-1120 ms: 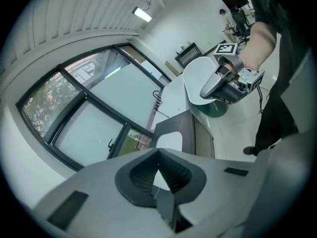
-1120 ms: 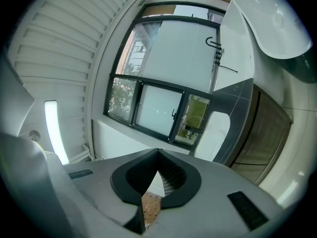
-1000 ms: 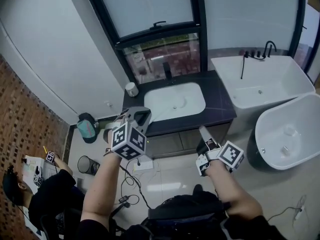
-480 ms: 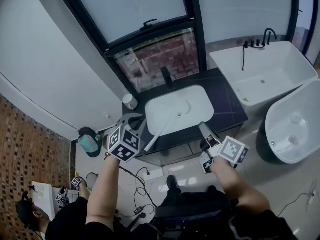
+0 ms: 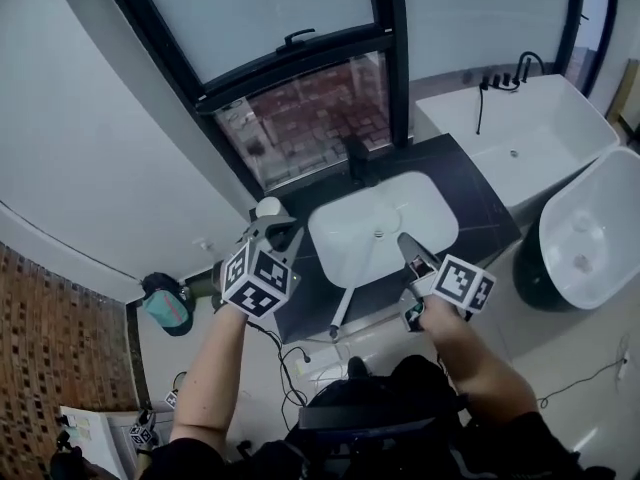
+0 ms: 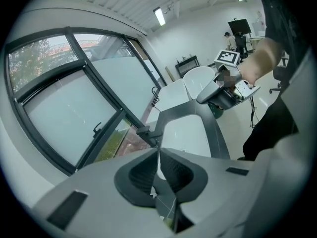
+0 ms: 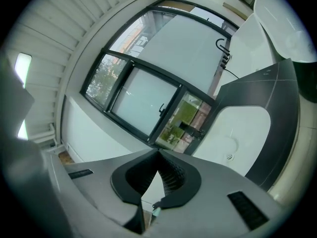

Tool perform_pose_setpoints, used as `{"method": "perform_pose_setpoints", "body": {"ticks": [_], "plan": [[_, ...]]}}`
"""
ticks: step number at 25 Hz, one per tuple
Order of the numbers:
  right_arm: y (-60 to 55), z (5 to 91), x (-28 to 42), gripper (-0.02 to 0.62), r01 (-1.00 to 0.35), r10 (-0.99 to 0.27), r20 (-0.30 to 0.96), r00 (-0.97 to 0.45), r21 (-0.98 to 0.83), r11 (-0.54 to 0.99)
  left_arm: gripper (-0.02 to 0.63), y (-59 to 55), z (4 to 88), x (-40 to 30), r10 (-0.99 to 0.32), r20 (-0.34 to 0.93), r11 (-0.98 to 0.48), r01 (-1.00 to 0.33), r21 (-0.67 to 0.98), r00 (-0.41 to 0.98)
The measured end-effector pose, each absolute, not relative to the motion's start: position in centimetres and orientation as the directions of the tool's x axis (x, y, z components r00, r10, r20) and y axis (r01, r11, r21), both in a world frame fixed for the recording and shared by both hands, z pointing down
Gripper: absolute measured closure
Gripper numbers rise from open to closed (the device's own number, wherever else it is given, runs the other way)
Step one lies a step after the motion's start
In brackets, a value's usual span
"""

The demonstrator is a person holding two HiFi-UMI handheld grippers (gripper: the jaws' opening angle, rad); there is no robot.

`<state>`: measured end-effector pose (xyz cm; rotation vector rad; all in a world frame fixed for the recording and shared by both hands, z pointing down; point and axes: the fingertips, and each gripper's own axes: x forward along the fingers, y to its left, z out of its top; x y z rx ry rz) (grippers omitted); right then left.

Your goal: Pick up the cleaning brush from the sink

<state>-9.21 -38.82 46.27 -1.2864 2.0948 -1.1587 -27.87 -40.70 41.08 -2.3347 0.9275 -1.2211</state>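
The white sink [image 5: 385, 223] is set in a dark counter [image 5: 470, 208] just beyond both grippers. A slim pale rod with a dark tip [image 5: 343, 313] slants over the counter's front edge; I cannot tell whether it is the brush. My left gripper [image 5: 283, 230] hangs over the counter's left end, jaws shut and empty. My right gripper [image 5: 405, 240] is at the sink's near rim, also shut and empty. The left gripper view shows its closed tips [image 6: 158, 150], the sink [image 6: 185, 135] and the right gripper [image 6: 218, 90]. The right gripper view shows closed tips [image 7: 158, 155] and the basin [image 7: 237, 133].
A black faucet [image 5: 357, 158] stands behind the sink under a dark-framed window [image 5: 300, 108]. A white cup [image 5: 268, 208] sits on the counter's left end. A bathtub [image 5: 520, 138] and an oval white tub [image 5: 590, 233] lie to the right. A teal bag [image 5: 165, 303] sits on the floor at left.
Both grippers and the head have moved toward the counter, so the sink now lies right in front of the jaws. Both jaws stay shut.
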Motion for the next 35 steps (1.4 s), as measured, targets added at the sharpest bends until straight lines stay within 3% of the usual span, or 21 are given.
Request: {"method": "perform_pose_setpoints", "body": {"ticks": [11,17,19,26,29,35], "plan": [[-47.1,52.8,-16.6,0.595,-0.750,-0.840,0.349,-0.416,-0.653,0.100,0.580,-46.6,44.8,-34.4,-0.673,0.582,-0.733,-0.518,-0.442,0.456],[-50.8,58.0,-21.5,0.595,-0.869,-0.777,0.569,-0.270,-0.491,-0.058,0.580,-49.3,50.0,-39.2,-0.577,0.556,-0.760,-0.644,-0.095,0.599],[-51.8,60.3,-23.0,0.513,-0.890,-0.735,0.634,-0.240,-0.447,-0.095,0.580,-50.2,52.0,-40.4,-0.558,0.556,-0.747,-0.665,-0.014,0.615],[-53.6,67.1,-25.6,0.512,-0.922,-0.573,0.806,-0.152,-0.324,-0.211,0.581,-53.4,59.1,-44.5,-0.529,0.627,-0.585,-0.781,0.219,0.572],[-54.5,69.5,-25.9,0.433,-0.916,-0.512,0.845,-0.156,-0.318,-0.246,0.581,-54.4,61.3,-45.6,-0.528,0.660,-0.538,-0.812,0.227,0.535],[-55.0,74.3,-26.3,0.433,-0.917,-0.397,0.909,-0.126,-0.259,-0.302,0.581,-55.1,65.4,-47.3,-0.515,0.724,-0.411,-0.874,0.261,0.458]]}}
